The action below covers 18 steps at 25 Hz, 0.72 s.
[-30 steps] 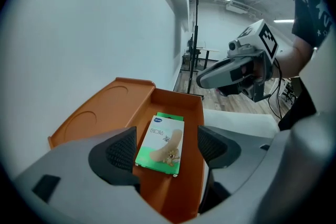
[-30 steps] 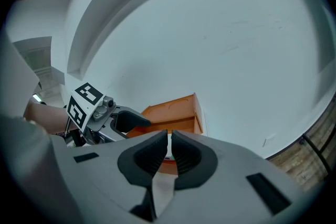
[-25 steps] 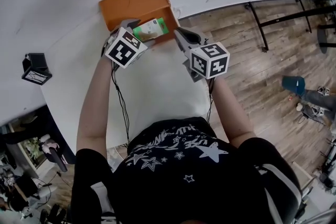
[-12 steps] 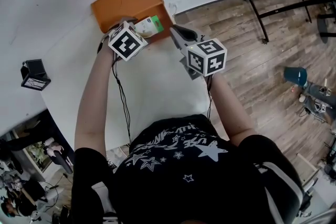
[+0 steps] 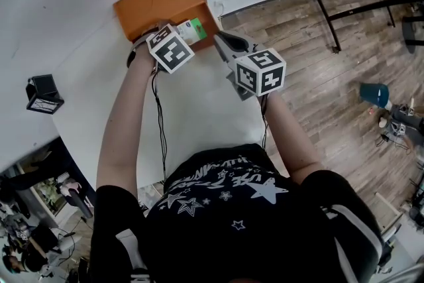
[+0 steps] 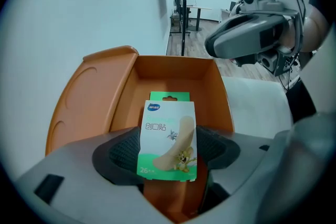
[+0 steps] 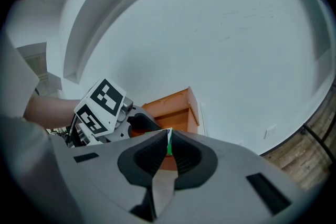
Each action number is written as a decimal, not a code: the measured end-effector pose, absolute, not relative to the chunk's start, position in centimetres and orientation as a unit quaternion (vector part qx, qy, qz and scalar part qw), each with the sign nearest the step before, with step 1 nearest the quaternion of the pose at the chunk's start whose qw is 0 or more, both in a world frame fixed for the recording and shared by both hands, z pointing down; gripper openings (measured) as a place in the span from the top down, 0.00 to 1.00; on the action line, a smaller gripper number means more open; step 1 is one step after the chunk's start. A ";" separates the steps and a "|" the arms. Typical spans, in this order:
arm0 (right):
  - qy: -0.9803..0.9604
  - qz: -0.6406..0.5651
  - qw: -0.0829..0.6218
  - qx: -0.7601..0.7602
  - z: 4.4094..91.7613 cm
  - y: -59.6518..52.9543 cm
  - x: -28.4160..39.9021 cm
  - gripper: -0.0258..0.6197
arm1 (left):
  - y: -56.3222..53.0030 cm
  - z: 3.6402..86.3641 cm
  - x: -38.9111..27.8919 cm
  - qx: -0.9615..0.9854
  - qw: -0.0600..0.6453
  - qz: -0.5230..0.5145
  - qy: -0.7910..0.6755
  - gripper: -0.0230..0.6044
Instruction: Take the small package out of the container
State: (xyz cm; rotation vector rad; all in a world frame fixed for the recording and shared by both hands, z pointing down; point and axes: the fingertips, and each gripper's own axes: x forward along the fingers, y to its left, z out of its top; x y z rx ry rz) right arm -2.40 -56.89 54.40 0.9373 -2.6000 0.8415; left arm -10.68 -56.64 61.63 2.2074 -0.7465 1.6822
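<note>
The small package (image 6: 168, 138), a white and green card of plasters, stands upright between the pads of my left gripper (image 6: 167, 152), which is shut on it. It hangs just over the near end of the open orange container (image 6: 176, 78), whose lid (image 6: 86, 105) lies folded out to the left. In the head view the package (image 5: 193, 30) shows beside the left gripper's marker cube (image 5: 171, 48), over the container (image 5: 159, 3). My right gripper (image 5: 228, 44) hovers to the right of the package, shut and holding nothing; in its own view only the package's thin green edge (image 7: 169, 145) shows past its tips.
The container sits on a white table (image 5: 199, 109) against a white wall. A small black box (image 5: 43, 93) lies at the table's left edge. Wooden floor and black metal table legs (image 5: 324, 23) lie to the right. A cable (image 5: 159, 136) trails from the left gripper.
My left gripper has shifted a little right and away from me with the package in it. The right gripper has hardly moved.
</note>
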 end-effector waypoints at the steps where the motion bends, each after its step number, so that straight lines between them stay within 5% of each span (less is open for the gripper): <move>1: -0.892 0.290 0.126 0.322 54.5 -56.9 -2.3 0.88 | -56.7 61.6 -10.6 0.761 0.133 0.580 -0.258 0.38; 18: -0.897 0.275 0.127 0.323 53.2 -55.8 -3.2 0.88 | -56.2 59.8 -11.0 0.767 0.123 0.559 -0.291 0.40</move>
